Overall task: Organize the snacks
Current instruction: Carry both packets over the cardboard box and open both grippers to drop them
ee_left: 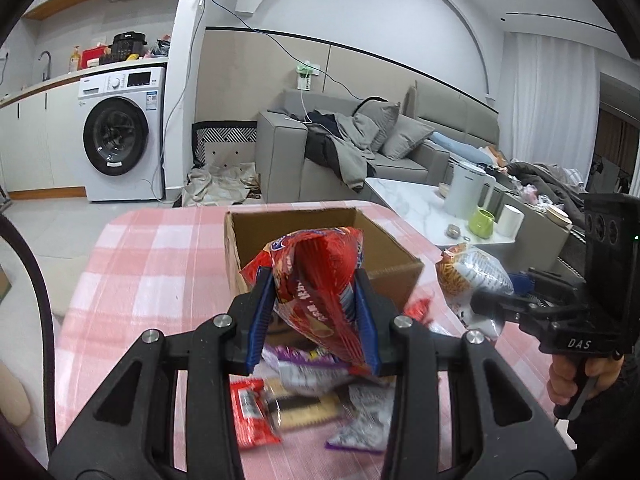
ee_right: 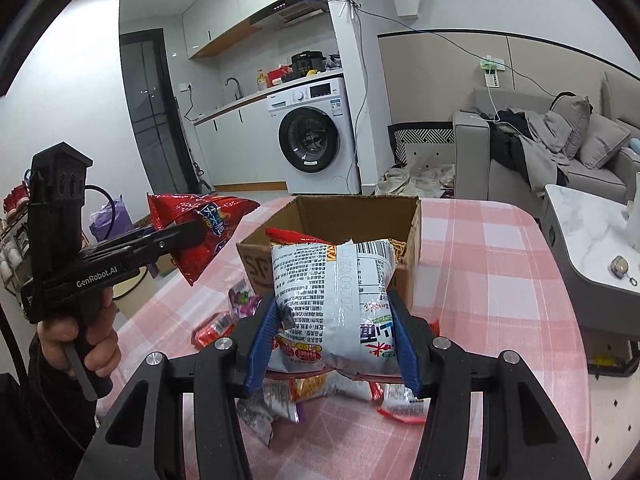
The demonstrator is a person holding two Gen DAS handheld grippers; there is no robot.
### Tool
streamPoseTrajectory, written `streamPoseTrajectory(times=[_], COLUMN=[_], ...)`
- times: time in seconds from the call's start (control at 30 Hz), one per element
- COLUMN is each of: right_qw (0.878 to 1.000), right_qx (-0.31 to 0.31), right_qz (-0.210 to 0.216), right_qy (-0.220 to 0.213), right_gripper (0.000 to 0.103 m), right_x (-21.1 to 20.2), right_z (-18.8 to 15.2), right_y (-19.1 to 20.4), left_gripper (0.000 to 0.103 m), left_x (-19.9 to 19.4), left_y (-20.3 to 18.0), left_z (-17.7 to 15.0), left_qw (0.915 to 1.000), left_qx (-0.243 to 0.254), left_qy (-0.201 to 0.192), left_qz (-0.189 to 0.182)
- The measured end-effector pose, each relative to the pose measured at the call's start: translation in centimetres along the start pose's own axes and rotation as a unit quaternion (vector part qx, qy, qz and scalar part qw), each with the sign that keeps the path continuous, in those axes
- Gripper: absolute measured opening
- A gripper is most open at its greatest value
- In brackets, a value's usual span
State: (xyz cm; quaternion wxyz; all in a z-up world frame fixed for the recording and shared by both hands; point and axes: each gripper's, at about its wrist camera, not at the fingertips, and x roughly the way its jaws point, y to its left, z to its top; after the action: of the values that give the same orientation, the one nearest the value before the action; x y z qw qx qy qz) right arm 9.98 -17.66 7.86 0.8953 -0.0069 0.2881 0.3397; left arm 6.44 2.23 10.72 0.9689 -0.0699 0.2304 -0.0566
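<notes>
The left gripper (ee_left: 314, 312) squeezes a red snack bag (ee_left: 316, 280) just above the near side of the cardboard box (ee_left: 396, 256). The right gripper (ee_right: 334, 334) squeezes a white noodle bag (ee_right: 332, 296) stamped "20260102". The box says "SF". More snacks (ee_left: 288, 396) lie on the pink checked table (ee_left: 160, 264).

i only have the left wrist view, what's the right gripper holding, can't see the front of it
Observer: A white noodle packet, clamped between the right gripper fingers.
Operator: is the box empty? my red bag blocks it
Observer: No. The cardboard box already holds a red packet against its near wall.
Operator: anything left under the right gripper
Observer: Yes, loose packets lie on the pink checked cloth there, including a red-edged sachet.
</notes>
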Motion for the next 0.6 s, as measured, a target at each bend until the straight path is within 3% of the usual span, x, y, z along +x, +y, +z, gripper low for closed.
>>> streamPoseTrajectory(times=[0.6], right_qw=[1.000], right_qx=[0.015], right_qz=[0.008], right_qy=[0.009], right_gripper=[0.054], right_x=[7.0], right_z=[5.2], right_y=[-1.7], left_gripper=[0.035], left_x=[9.8], left_y=[1.9], left_z=[3.7], left_qw=[0.9986], left_qx=[0.017], left_qy=[0.024], left_qz=[0.043])
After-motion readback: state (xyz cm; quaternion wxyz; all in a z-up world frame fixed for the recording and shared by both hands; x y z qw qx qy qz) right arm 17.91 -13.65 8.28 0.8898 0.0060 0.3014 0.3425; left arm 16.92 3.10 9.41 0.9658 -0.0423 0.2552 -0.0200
